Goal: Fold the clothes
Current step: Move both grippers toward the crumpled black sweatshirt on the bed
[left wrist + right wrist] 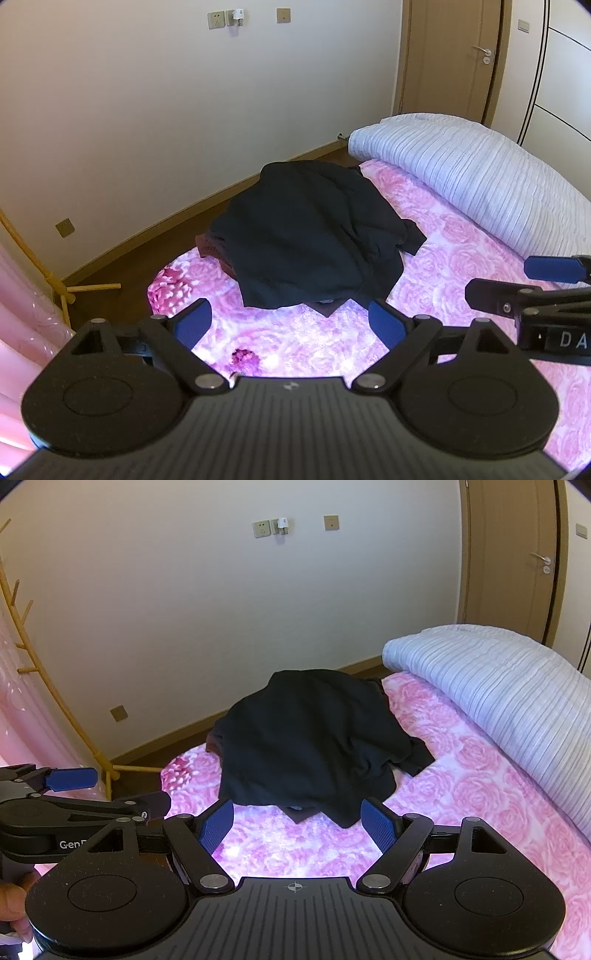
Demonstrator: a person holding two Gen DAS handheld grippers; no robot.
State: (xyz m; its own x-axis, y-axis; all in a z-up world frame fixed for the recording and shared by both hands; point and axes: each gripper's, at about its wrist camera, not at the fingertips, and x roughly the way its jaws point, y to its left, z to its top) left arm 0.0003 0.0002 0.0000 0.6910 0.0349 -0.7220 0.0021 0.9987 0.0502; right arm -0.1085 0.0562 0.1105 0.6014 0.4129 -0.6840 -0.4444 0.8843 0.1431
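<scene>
hovering side by side over the near part of the bed (461, 258), both sets of tongs point downward toward the pile and neither touches any cloth. the left tongs (290, 323) stand spread wide with nothing between the blue pads (192, 325); the right tongs (297, 825) stand likewise spread and empty, and each shows in the other's view as a dark arm at the edge, so the two are held close together. the task's thing, a heap of dark clothes (314, 236), lies bunched on the pink rose-patterned sheet toward the wall side of the bed, just ahead of both tongs but apart from them. a dark navy garment (310, 738) covers the heap like a lid; a reddish-brown piece (212, 251) shows under its left edge and a dark corner (303, 814) pokes out at the near hem. judged from this, folding has not begun: nothing is laid flat and no crease is formed. the wide spread and the paired approach suit taking the top garment at two points of its near hem, so that it may be lifted off and spread on the bare sheet in front. a rolled pale ribbed quilt (498, 686) lies along the right side, which leaves the near sheet as the only working room. risk noted: the layers lie loose, and a deep bite could lift more than one piece.
</scene>
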